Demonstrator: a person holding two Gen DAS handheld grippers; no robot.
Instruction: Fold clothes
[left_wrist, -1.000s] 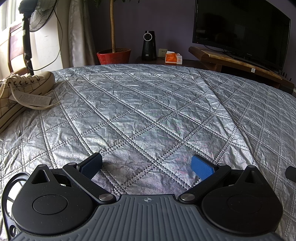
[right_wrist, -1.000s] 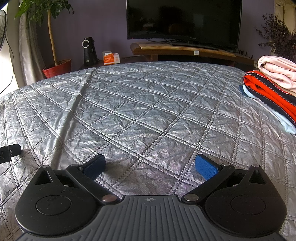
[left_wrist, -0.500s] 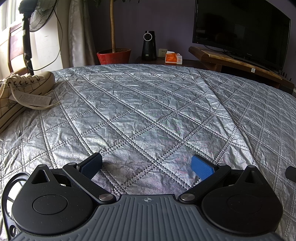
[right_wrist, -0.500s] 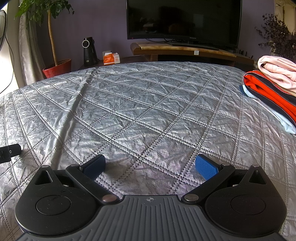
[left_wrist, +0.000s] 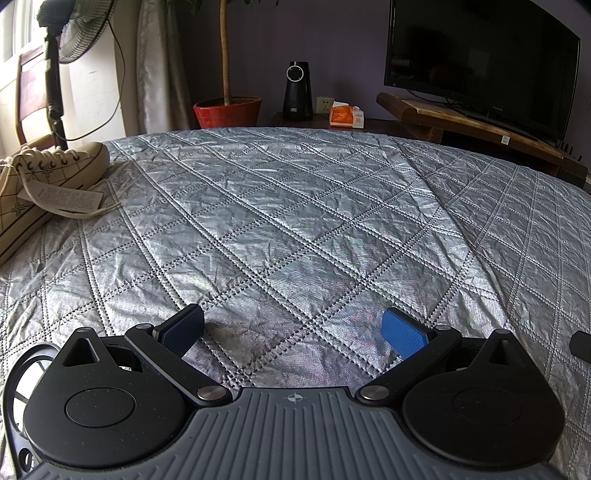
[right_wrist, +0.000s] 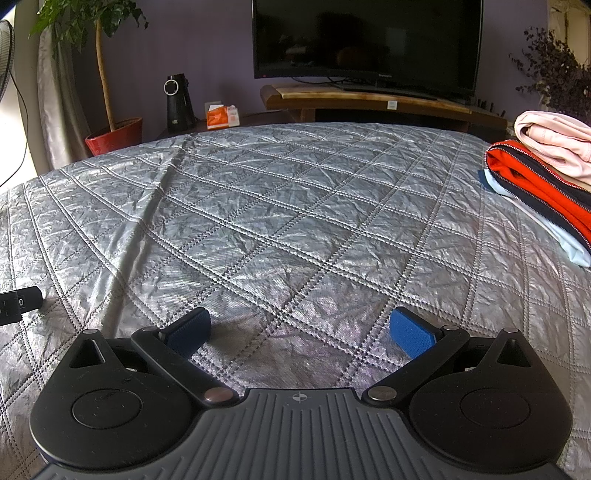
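Both tools sit low over the silver quilt (left_wrist: 295, 221). The left gripper (left_wrist: 293, 330) is spread wide, holding nothing; the right gripper (right_wrist: 301, 332) likewise. The folded clothes (right_wrist: 543, 177) lie far ahead-right of the right gripper, cut off by the frame edge. A shoe (left_wrist: 40, 184), partly cropped, lies ahead-left of the left gripper.

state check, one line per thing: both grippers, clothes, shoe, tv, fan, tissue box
left gripper: open, empty, low over the quilt
right gripper: open, empty, low over the quilt
clothes: folded, stacked at the quilt's right edge
shoe: on its side, laces loose, paper tag attached
TV: screen dark
fan: upright; cannot tell if spinning
tissue box: open, tissue sticking out
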